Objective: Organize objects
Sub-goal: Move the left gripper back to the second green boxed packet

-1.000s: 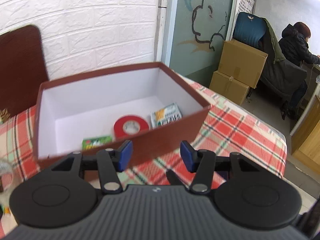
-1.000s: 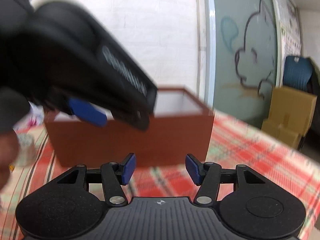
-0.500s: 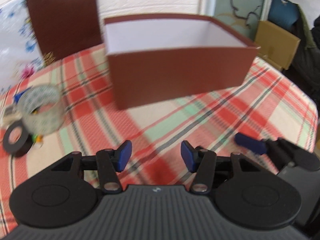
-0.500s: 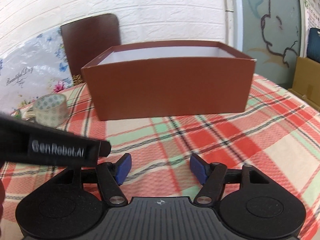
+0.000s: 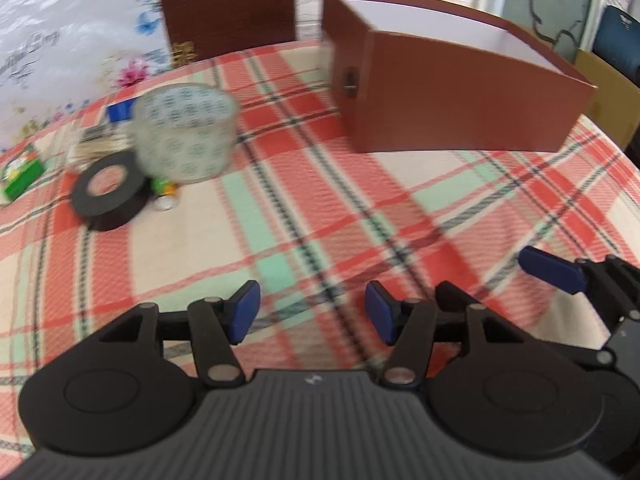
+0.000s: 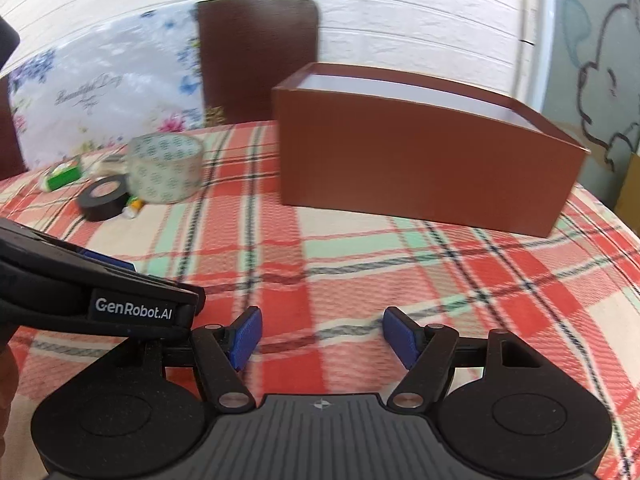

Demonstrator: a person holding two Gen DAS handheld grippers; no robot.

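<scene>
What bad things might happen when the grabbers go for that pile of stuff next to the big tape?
1. The small items lie crowded against the clear patterned tape roll and the flat black tape roll, so grabbing one may knock the others.
2. The open left gripper and open right gripper sit close together and might bump.
3. The tall brown cardboard box could catch a carried item on its rim.

Homely room: plaid tablecloth point(image 6: 400, 264), white brick wall point(image 6: 400, 12).

We see bright, even daylight with soft shadows; motion blur smears the tape roll point(image 5: 184, 132) and box point(image 5: 452, 92) in the left view, and fisheye bending curves both frames' edges
</scene>
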